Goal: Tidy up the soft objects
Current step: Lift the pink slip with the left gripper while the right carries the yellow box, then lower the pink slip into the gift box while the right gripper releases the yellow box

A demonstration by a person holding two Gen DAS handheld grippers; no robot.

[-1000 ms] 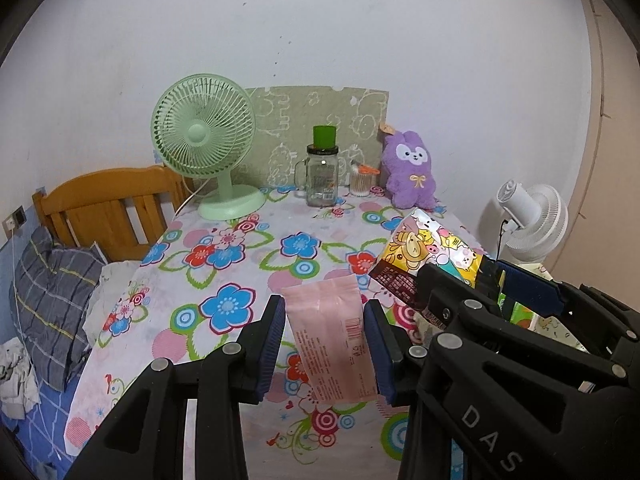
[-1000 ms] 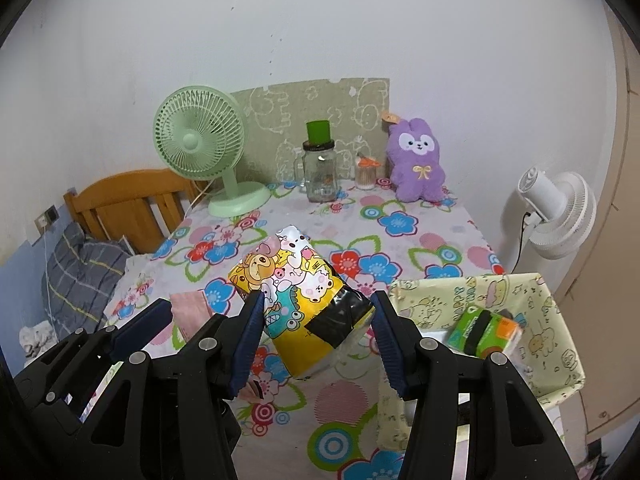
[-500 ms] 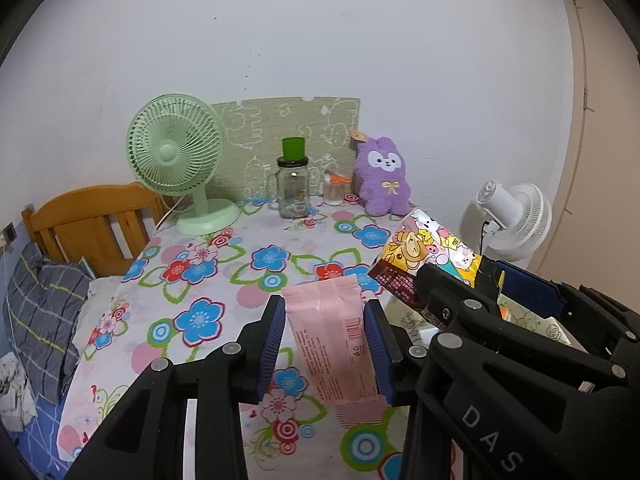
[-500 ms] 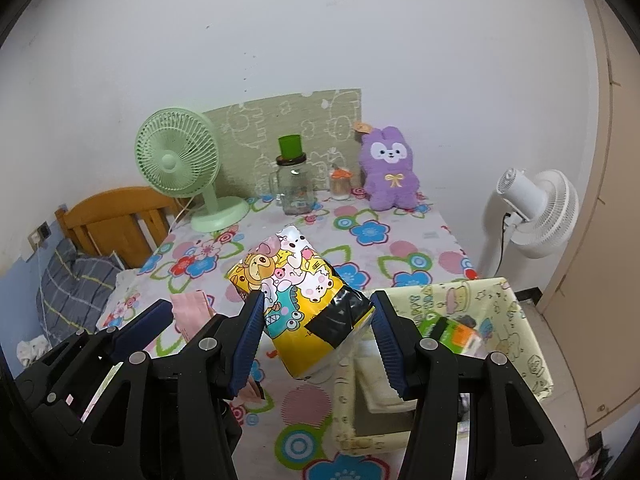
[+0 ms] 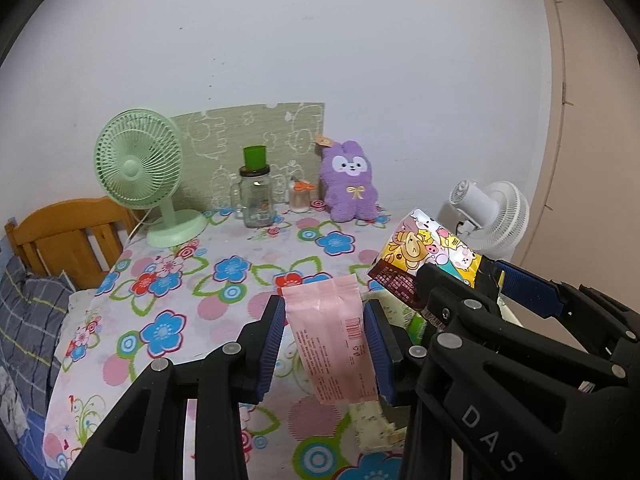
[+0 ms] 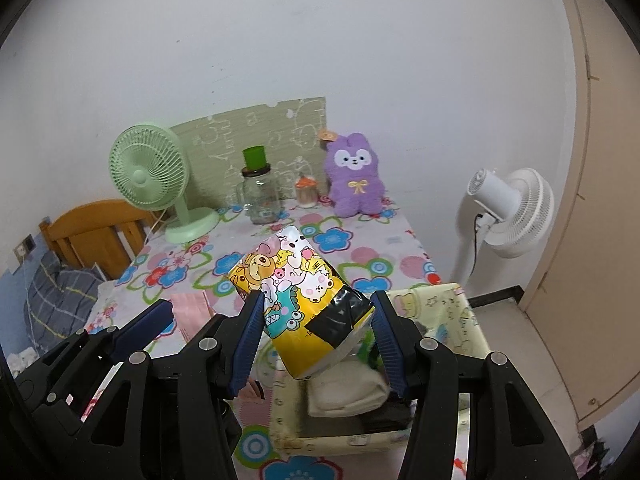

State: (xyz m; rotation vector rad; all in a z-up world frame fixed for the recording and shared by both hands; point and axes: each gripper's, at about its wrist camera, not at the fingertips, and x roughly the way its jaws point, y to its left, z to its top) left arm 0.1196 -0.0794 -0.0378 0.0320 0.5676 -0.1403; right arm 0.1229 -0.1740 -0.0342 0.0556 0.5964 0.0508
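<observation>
The left gripper (image 5: 325,332) is clamped on a flat pink packet (image 5: 332,344), its blue pads pressing the packet's two long edges, and the packet hangs above the near part of the worktop (image 5: 192,288), which is covered by a flower-print cloth. Just to its right, the right gripper (image 6: 318,334) is closed on a yellow cartoon-print pack (image 6: 304,300), gripped at its lower half with the pack tilted up and away. Below that pack sits a pale yellow printed basket (image 6: 460,312) at the worktop's near right corner; inside it lie a folded cream cloth (image 6: 348,394), something dark beside it, and a bit of green packaging that is mostly hidden. The cartoon-print pack is held over the basket's left part, not touching what is inside. At the far edge of the worktop stand a green desk fan (image 5: 140,168), a glass jar (image 5: 256,200) with a green cup (image 5: 255,158) upside down on its lid, a small container (image 5: 300,196) with an orange top, and a purple plush rabbit (image 5: 350,184) leaning near the wall. A white floor fan (image 6: 508,212) stands off to the right, and a wooden headboard (image 5: 68,236) shows to the left.
</observation>
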